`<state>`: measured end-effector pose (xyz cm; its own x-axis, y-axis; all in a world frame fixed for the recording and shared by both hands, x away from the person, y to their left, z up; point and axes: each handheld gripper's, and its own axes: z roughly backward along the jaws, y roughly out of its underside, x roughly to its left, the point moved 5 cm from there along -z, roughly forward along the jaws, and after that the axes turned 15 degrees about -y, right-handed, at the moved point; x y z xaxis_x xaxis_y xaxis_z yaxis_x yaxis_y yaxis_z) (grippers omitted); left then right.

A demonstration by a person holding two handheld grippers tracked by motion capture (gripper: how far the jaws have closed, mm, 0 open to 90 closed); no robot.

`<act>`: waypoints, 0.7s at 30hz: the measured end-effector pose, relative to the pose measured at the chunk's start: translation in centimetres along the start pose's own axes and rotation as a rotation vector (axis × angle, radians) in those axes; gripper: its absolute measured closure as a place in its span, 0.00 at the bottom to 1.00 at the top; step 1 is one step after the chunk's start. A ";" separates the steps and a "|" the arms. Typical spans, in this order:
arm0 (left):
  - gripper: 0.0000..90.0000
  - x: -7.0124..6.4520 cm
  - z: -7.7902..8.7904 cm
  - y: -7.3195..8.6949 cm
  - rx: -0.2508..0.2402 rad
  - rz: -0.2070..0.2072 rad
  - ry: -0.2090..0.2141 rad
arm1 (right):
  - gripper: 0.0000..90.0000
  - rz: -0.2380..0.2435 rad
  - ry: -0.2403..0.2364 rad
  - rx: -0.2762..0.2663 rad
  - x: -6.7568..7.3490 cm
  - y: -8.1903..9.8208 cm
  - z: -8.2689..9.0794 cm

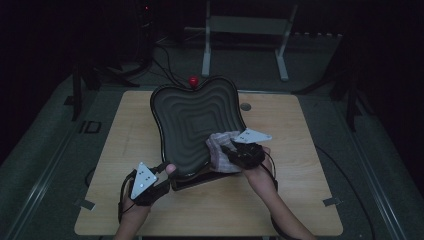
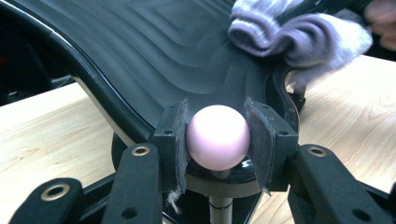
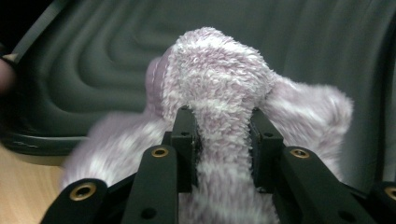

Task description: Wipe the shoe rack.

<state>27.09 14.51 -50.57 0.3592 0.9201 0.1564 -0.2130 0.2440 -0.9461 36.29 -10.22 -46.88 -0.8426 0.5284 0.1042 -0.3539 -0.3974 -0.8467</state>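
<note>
A black, heart-shaped tray [image 1: 192, 117] with stepped ridges sits tilted on the wooden table. At its near corner a pale pink ball knob [image 2: 217, 137] stands on a thin post. My left gripper [image 2: 218, 140] is shut on that knob, a pad on each side; in the high view this gripper [image 1: 162, 176] is at the tray's near-left corner. A fluffy lilac-and-white cloth [image 3: 219, 70] lies bunched on the tray's near-right part [image 3: 116, 60]. My right gripper [image 3: 223, 140] is shut on a fold of it. The high view shows the right gripper [image 1: 231, 150] beside the cloth [image 1: 220, 145].
A red ball [image 1: 193, 80] sits at the tray's far edge. The table [image 1: 280, 200] has a round cable hole [image 1: 245, 106] right of the tray. A white metal stand [image 1: 245, 25] and cables lie on the dark floor behind.
</note>
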 end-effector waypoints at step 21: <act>0.66 0.6 -0.3 0.0 0.004 -0.020 0.074 | 0.78 0.103 0.115 -0.006 2.1 6.9 3.7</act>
<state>27.59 14.99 -50.53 0.4292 0.8900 0.1539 -0.2083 0.2634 -0.9419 30.58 -14.59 -50.58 -0.8221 0.5677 -0.0435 -0.2656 -0.4499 -0.8527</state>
